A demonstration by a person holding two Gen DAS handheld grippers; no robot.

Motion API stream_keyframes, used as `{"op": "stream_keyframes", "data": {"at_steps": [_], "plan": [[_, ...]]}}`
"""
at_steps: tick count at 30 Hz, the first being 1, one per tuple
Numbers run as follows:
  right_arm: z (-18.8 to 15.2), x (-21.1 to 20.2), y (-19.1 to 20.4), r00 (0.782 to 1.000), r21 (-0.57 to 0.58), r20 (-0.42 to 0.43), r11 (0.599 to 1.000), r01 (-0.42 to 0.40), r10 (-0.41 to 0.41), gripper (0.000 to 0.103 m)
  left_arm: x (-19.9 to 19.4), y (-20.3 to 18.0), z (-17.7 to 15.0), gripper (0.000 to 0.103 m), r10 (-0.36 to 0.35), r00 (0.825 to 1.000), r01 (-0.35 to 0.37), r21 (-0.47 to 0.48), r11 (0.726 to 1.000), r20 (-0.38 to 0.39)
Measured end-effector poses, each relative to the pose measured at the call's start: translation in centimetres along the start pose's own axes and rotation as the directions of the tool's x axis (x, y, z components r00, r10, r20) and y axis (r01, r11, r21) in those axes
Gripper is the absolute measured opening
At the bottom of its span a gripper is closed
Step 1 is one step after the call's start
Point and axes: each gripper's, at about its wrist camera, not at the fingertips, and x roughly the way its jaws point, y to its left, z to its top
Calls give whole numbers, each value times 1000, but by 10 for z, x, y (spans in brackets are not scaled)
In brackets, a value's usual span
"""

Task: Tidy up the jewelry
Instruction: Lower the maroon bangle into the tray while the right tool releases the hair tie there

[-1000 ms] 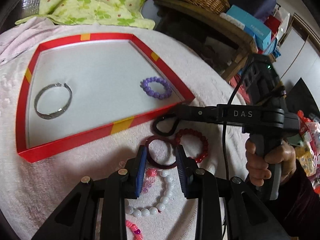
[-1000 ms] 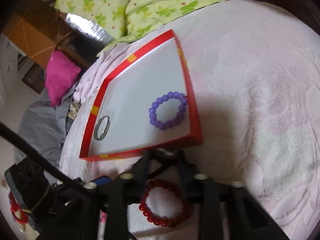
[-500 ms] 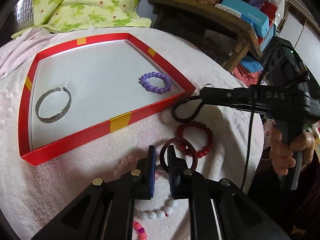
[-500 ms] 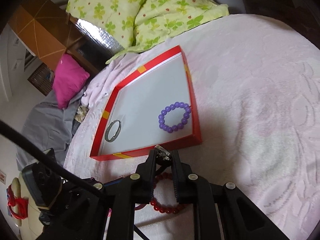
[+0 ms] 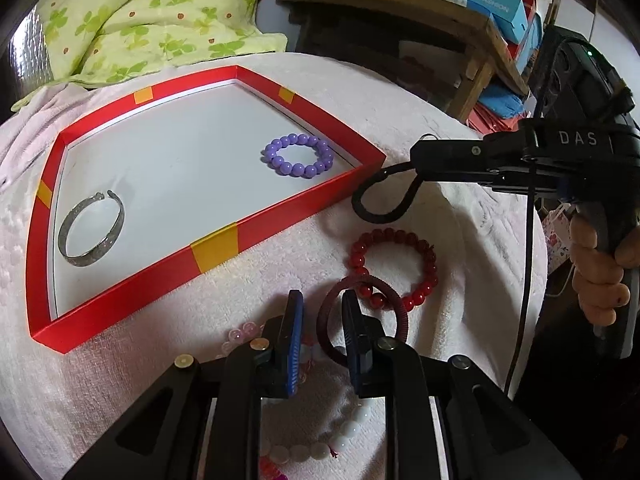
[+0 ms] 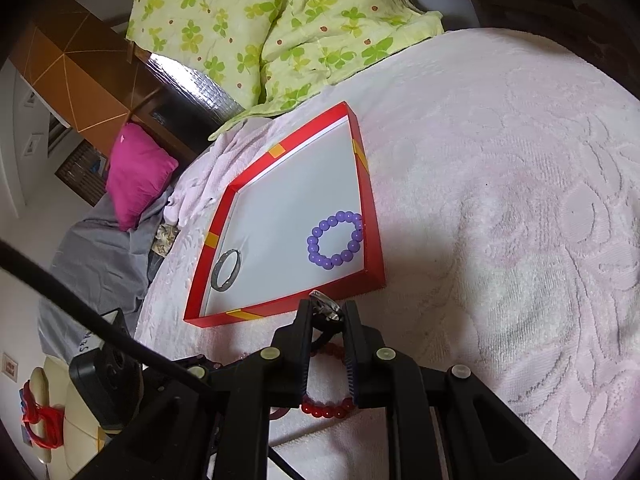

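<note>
A black loop bracelet (image 5: 386,196) hangs from the right gripper (image 5: 416,160), whose fingers are pinched on its metal clasp (image 6: 326,305); the loop dangles clear of the cloth just outside the near right corner of the red tray (image 5: 280,220). Inside the tray, on its pale floor, a purple bead bracelet (image 5: 298,155) lies near the right wall and a silver bangle (image 5: 91,229) lies well apart from it, near the left wall. On the pink towel (image 5: 168,320) in front of the tray rests a red bead bracelet (image 5: 394,269), and overlapping its near edge is a dark maroon ring bracelet (image 5: 362,316). The left gripper (image 5: 320,334) stands with its fingers a little apart, the right finger inside the maroon ring and the left one outside it, not pressing on it. Nearer the camera, partly hidden under that gripper, lie a white bead bracelet (image 5: 320,446) and some pale pink beads (image 5: 240,334). Beyond the tray lies a green floral quilt (image 5: 140,20).
</note>
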Motion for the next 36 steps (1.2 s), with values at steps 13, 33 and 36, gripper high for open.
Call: {"op": "stream_keyframes", "data": {"at_steps": [13,33,36], "plan": [[9,-20,16,987,-14,144,997,-75,76,16,-68,1,18,5,-48,967,53,-11,999,249],[66,95,52,998,-36,47,999,35,-33,16,-22,83,42,5,175,980,-145,-258,955,99],[67,104,55,998,-57,26,997,59,-58,16,-13,86,42,5,186,981,-164,-254,953,62]]}}
